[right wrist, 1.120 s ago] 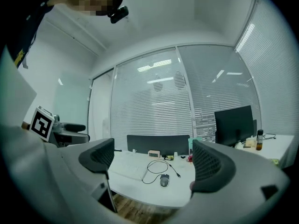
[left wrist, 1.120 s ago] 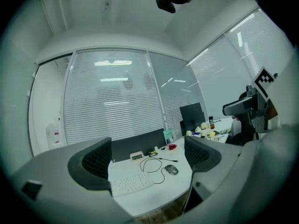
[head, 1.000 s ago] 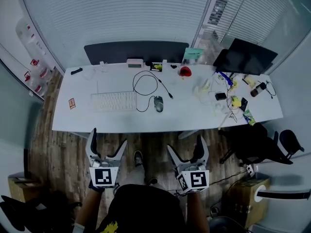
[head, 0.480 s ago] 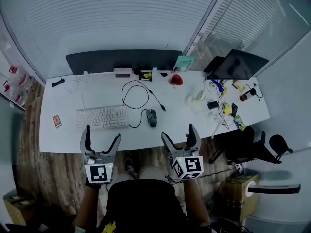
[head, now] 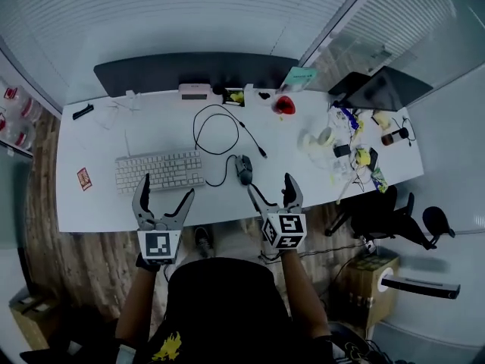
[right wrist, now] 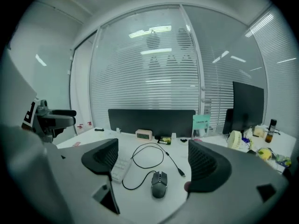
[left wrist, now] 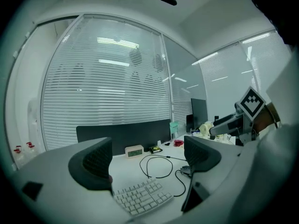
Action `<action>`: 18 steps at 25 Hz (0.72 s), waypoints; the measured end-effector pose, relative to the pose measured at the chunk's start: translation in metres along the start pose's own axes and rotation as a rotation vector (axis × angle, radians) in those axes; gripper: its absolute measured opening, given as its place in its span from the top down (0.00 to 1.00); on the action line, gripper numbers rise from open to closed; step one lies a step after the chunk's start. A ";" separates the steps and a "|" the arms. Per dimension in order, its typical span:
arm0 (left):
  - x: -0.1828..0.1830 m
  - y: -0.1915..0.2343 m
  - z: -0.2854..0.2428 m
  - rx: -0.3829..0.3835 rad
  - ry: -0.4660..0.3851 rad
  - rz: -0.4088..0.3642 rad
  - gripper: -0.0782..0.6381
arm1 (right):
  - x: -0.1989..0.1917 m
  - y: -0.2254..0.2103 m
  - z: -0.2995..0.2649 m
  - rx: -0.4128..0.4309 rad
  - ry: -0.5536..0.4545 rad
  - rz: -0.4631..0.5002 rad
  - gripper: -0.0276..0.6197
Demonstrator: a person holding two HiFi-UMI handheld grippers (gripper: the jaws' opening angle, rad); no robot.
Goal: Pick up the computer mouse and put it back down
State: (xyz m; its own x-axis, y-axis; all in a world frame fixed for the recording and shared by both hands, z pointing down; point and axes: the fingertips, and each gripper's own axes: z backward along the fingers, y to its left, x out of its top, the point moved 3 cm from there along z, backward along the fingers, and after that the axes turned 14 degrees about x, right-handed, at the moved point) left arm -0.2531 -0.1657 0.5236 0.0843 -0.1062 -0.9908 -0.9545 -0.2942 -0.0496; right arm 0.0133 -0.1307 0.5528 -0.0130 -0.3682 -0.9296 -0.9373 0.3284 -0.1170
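Note:
The dark computer mouse (head: pixel 243 169) lies on the white desk (head: pixel 98 203), right of the keyboard, with its black cable (head: pixel 214 127) looped behind it. My right gripper (head: pixel 270 187) hovers at the desk's front edge just short of the mouse (right wrist: pixel 159 185). Its jaws are wide but closing, with nothing between them (right wrist: pixel 153 158). My left gripper (head: pixel 165 191) is open and empty in front of the keyboard (head: pixel 159 171). In the left gripper view (left wrist: pixel 147 160) the mouse (left wrist: pixel 185 170) is partly hidden behind the right jaw.
A small clock (head: pixel 195 92) and a dark partition (head: pixel 189 73) line the desk's back edge. A red object (head: pixel 285 106), a monitor (head: pixel 383 89) and several cluttered items (head: pixel 352 154) fill the right end. An office chair (head: pixel 394 207) stands to the right.
Both grippers have moved forward from over the floor to the desk's front edge, and lower. The right one now sits just behind the mouse. The mouse has not moved.

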 end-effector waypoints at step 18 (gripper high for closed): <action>-0.098 -0.034 -0.106 -0.136 0.262 -0.070 0.22 | -0.186 -0.065 -0.146 -0.015 0.395 -0.183 0.26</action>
State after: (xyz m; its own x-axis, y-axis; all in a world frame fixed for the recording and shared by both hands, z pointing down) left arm -0.1985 -0.2456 0.6357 0.2363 -0.3177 -0.9183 -0.8982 -0.4319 -0.0817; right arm 0.0257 -0.2104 0.7843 0.0240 -0.7247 -0.6886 -0.9414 0.2154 -0.2595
